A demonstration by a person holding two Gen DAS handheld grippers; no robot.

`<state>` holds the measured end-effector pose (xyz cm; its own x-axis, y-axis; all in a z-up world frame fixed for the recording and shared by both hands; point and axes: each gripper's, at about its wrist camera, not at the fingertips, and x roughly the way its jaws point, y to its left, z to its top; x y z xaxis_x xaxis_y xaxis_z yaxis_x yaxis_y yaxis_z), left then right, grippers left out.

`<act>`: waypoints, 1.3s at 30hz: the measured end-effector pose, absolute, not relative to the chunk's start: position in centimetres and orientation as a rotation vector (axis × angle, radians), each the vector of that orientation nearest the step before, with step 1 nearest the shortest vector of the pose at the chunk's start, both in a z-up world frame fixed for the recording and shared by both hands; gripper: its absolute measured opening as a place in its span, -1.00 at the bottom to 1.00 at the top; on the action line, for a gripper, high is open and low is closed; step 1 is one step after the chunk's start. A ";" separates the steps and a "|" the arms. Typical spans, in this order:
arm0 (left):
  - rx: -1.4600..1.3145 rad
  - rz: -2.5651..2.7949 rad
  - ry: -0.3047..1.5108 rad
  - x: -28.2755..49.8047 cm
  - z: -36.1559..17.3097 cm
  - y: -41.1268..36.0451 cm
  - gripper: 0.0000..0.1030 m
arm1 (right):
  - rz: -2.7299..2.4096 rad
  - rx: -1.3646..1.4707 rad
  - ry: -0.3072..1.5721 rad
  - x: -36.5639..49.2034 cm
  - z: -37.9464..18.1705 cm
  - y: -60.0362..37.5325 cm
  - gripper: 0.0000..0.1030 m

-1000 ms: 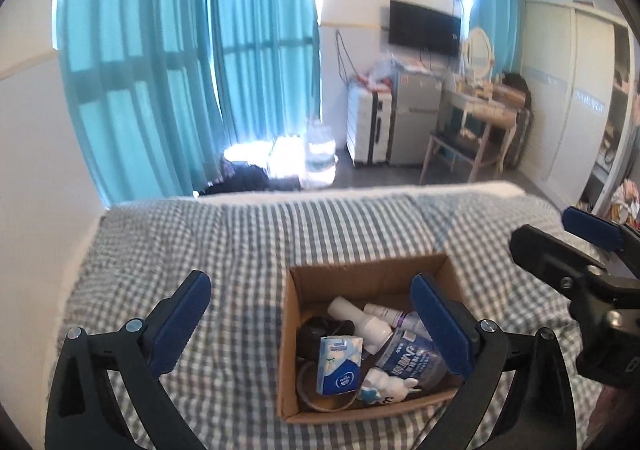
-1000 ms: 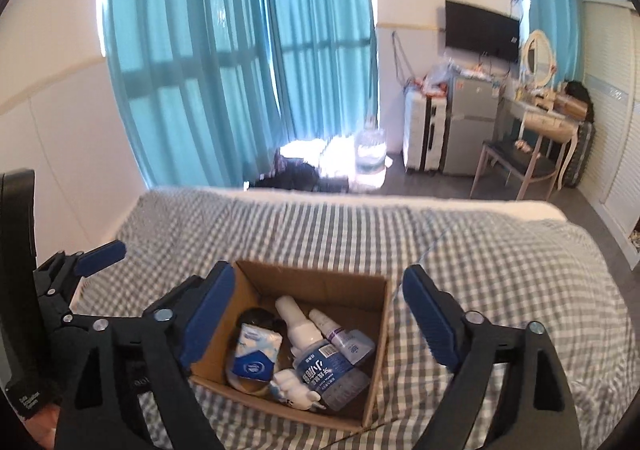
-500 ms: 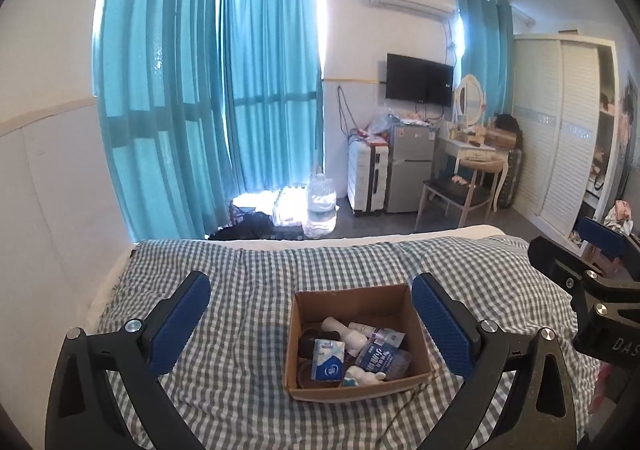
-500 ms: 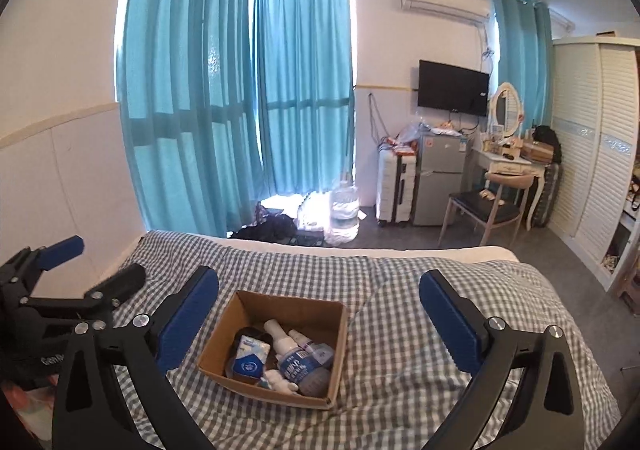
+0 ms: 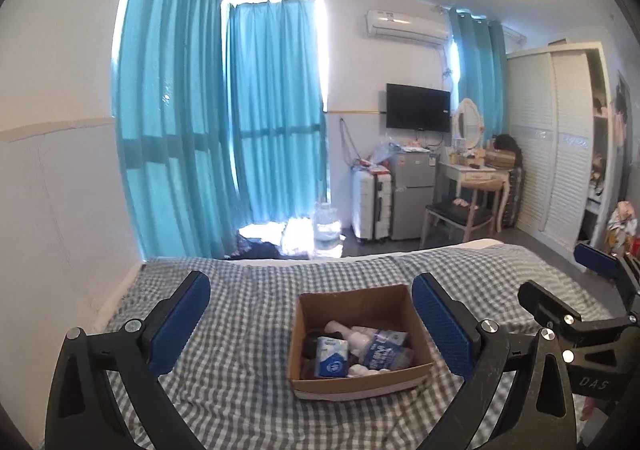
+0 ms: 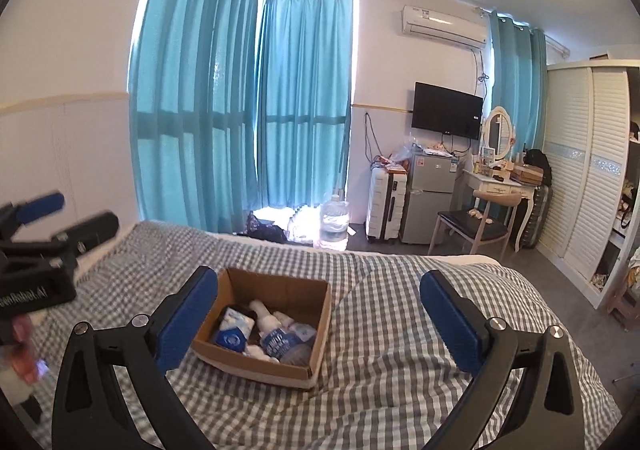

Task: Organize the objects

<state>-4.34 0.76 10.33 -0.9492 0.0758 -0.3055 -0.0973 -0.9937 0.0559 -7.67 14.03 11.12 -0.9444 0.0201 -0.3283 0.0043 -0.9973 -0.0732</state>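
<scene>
Cardboard box (image 5: 362, 346), open-topped: sat on the grey-and-white checked bedspread (image 5: 248, 362), about midway across the bed and towards its near edge.

Contents, all lying loose and touching one another inside the box:
- blue-and-white tissue pack (image 5: 331, 357), against the left wall, propped at a tilt;
- white bottle (image 5: 345, 331), lying on its side near the middle;
- clear bottle with blue label (image 5: 385, 352), lying on its side towards the right wall;
- small white item (image 5: 360, 370) at the near wall, too small to identify;
- dark round object (image 5: 310, 342) under the tissue pack, mostly hidden.

Left gripper (image 5: 310, 326): released, blue-padded fingers spread wide, grasping nothing; held above the bedspread short of the box's near wall, touching nothing.

Right gripper (image 6: 318, 316): released, fingers likewise wide apart and empty; held above the bedspread to the right of the box, apart from it.

Background beyond the far edge of the bed: teal curtains (image 6: 248, 121), water jug (image 6: 334, 223), white suitcase (image 6: 386, 205), small grey fridge (image 6: 428, 197), wall television (image 6: 446, 110), dressing table (image 6: 500, 179) with oval mirror, chair (image 6: 472, 226), louvred wardrobe (image 6: 584, 185).
</scene>
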 end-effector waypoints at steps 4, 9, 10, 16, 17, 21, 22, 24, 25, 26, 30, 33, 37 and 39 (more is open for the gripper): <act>-0.439 3.072 0.098 -3.5 7.7 1.0 1.00 | 3.083 -0.510 -0.122 -7.4 8.3 14.2 0.97; -0.475 3.120 0.039 -3.0 3.6 1.3 1.00 | 3.057 -0.518 -0.119 -7.3 4.4 14.2 0.97; -0.494 3.117 0.024 -2.9 2.8 1.3 1.00 | 3.054 -0.520 -0.131 -7.3 3.9 14.2 0.97; -0.538 3.096 0.077 -2.1 -0.3 1.7 1.00 | 3.008 -0.547 -0.212 -6.8 0.3 14.1 0.97; -0.551 3.081 0.098 -2.0 -0.8 1.9 1.00 | 3.004 -0.575 -0.189 -6.9 -0.2 14.3 0.97; -0.595 3.081 0.135 -2.1 -1.7 2.0 1.00 | 3.006 -0.654 -0.138 -7.4 -1.5 14.8 0.97; -0.593 3.080 0.124 -1.9 -1.7 1.9 1.00 | 3.008 -0.655 -0.135 -7.4 -1.5 14.8 0.97; -0.583 3.085 0.107 -1.8 -1.6 1.6 1.00 | 3.015 -0.652 -0.115 -7.3 -1.6 14.9 0.97; -0.587 3.087 0.108 -1.8 -1.5 1.4 1.00 | 3.019 -0.650 -0.107 -7.3 -1.5 15.0 0.97; -0.585 3.092 0.107 -1.7 -1.4 1.3 1.00 | 3.021 -0.645 -0.098 -7.2 -1.5 15.0 0.97; -0.585 3.092 0.094 -1.5 -1.5 0.9 1.00 | 3.021 -0.634 -0.087 -7.0 -1.4 15.0 0.97; -0.604 3.087 0.085 -1.6 -1.7 0.9 1.00 | 3.020 -0.635 -0.085 -7.0 -1.5 15.1 0.97; -0.611 3.075 0.076 -1.7 -1.7 0.8 1.00 | 3.017 -0.632 -0.084 -6.9 -1.3 15.1 0.97; -0.608 3.075 0.086 -1.6 -1.7 1.0 1.00 | 3.015 -0.634 -0.082 -6.9 -1.3 15.0 0.97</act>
